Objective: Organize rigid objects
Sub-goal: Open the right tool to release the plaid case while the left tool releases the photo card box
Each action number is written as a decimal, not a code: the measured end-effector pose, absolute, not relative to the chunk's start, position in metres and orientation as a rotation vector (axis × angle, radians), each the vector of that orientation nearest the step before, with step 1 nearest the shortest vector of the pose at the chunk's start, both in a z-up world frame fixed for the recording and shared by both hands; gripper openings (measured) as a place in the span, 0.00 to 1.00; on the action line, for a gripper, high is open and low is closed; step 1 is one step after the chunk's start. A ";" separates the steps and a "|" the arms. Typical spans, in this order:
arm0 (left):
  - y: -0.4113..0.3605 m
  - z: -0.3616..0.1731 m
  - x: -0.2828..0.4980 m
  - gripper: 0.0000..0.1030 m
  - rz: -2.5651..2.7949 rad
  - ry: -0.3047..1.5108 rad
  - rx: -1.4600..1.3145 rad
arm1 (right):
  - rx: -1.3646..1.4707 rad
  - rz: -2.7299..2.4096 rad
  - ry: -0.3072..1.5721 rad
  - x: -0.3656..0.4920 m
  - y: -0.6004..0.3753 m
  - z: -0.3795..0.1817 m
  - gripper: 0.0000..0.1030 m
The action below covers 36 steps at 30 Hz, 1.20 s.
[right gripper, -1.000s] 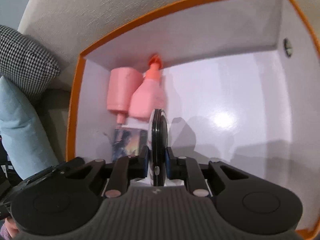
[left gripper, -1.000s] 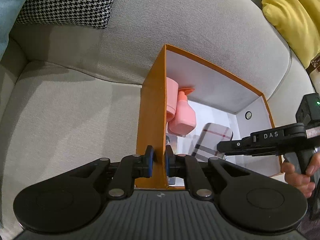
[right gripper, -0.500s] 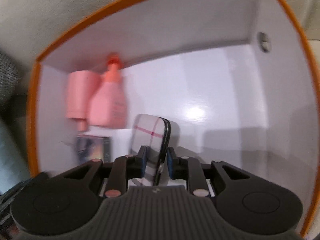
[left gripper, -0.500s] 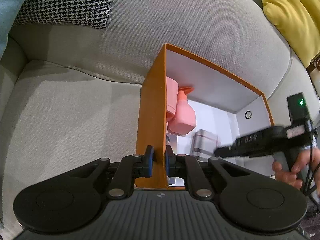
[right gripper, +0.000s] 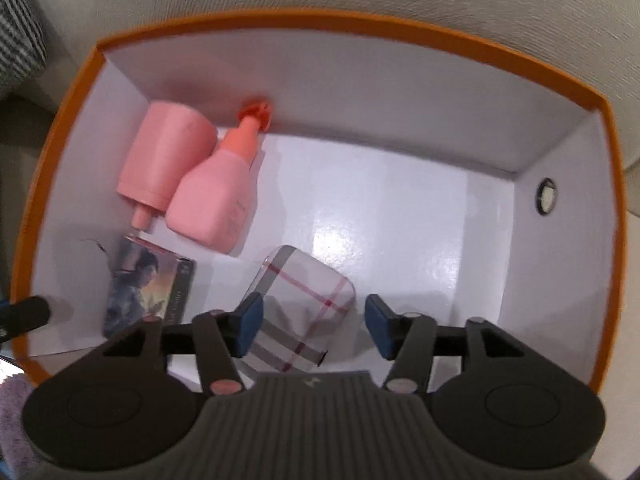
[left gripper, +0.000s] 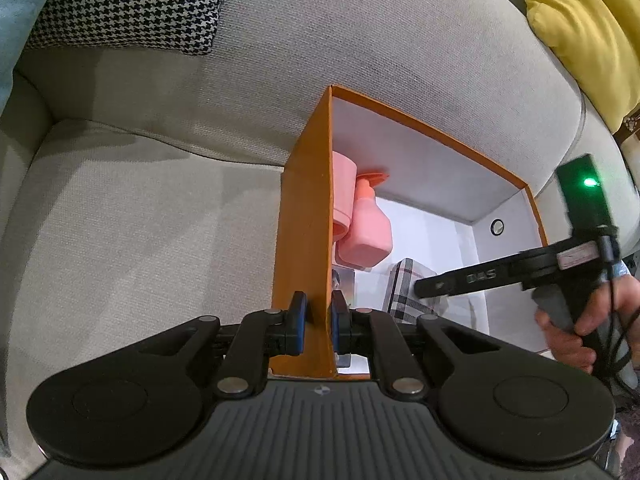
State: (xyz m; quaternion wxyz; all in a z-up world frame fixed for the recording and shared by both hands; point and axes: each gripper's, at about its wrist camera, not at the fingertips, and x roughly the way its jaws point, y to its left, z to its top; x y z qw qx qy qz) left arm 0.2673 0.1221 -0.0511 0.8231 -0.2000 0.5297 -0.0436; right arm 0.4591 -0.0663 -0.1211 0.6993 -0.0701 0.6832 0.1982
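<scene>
An orange box with a white inside (right gripper: 560, 152) sits on a sofa. My left gripper (left gripper: 318, 318) is shut on the box's left wall (left gripper: 308, 232). My right gripper (right gripper: 314, 326) is open above the box floor, and the plaid case (right gripper: 304, 308) lies flat between and under its fingers, free of them. The case shows in the left wrist view too (left gripper: 404, 284). A pink bottle (right gripper: 216, 196), a pink cup (right gripper: 168, 160) and a picture card box (right gripper: 148, 292) lie at the box's left side.
The beige sofa seat (left gripper: 140, 240) spreads left of the box, with its backrest behind. A houndstooth cushion (left gripper: 132, 0) lies at the back left and a yellow cushion (left gripper: 588, 28) at the back right. The right half of the box floor (right gripper: 420, 232) is bare.
My right gripper has opened and let go of the plaid case, which tipped from on edge to flat on the box floor. The gripper has drawn back. My left gripper stays still.
</scene>
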 end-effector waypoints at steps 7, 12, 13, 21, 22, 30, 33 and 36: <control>0.122 -0.051 0.268 0.13 -0.099 1.128 -0.421 | -0.191 0.457 1.533 0.460 -0.050 -0.131 0.58; 0.123 -0.052 0.269 0.13 -0.095 1.129 -0.430 | -0.237 0.582 1.559 0.454 -0.040 -0.130 0.45; 0.123 -0.052 0.269 0.13 -0.094 1.128 -0.430 | -0.244 0.589 1.553 0.453 -0.038 -0.130 0.45; 0.124 -0.051 0.268 0.13 -0.095 1.130 -0.444 | 0.029 0.463 1.615 0.468 -0.063 -0.136 0.45; 0.124 -0.051 0.268 0.13 -0.095 1.130 -0.444 | 0.059 0.450 1.622 0.470 -0.067 -0.137 0.45; 0.126 -0.051 0.267 0.13 -0.095 1.126 -0.455 | -0.024 0.518 1.714 0.461 -0.070 -0.145 0.47; 0.124 -0.051 0.267 0.13 -0.093 1.126 -0.443 | -0.006 0.543 1.695 0.458 -0.073 -0.146 0.45; 0.123 -0.049 0.267 0.13 -0.092 1.125 -0.432 | -0.048 0.589 1.671 0.451 -0.067 -0.143 0.44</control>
